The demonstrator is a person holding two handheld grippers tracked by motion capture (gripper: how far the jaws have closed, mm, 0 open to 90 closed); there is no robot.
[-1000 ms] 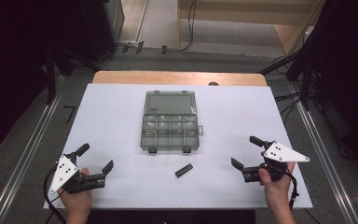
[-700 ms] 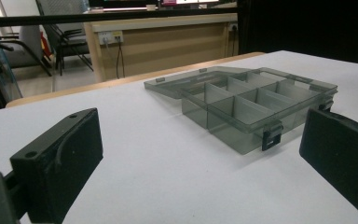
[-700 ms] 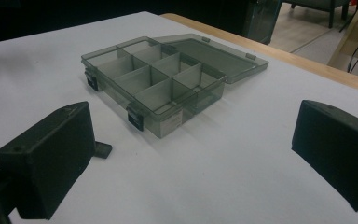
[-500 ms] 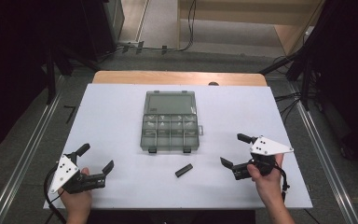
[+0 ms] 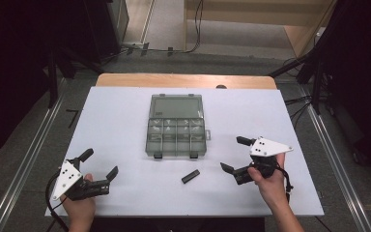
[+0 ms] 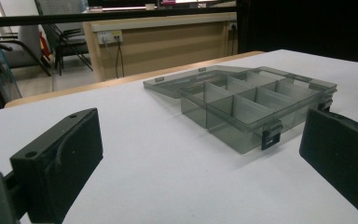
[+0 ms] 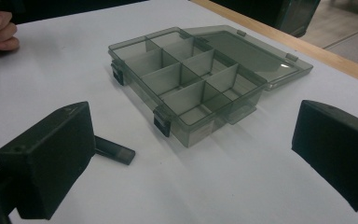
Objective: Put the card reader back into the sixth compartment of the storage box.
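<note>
White table (image 5: 121, 121) with wooden far edge, grey floor beyond, open compartment box (image 5: 176, 130) at centre, small black bar (image 5: 190, 176) near it, left gripper (image 5: 97, 164) and right gripper (image 5: 235, 153) both spread, grasping nothing.

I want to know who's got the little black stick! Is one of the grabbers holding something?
Nothing is held. Both the left hand-held gripper and the right hand-held gripper are open and empty; the black stick lies loose on the table.

A lab or studio space is showing here. Metal floor rails (image 5: 335, 159), trailing cables (image 5: 195, 29) and office chairs (image 6: 56, 39) are surrounding the white table (image 5: 121, 121).
</note>
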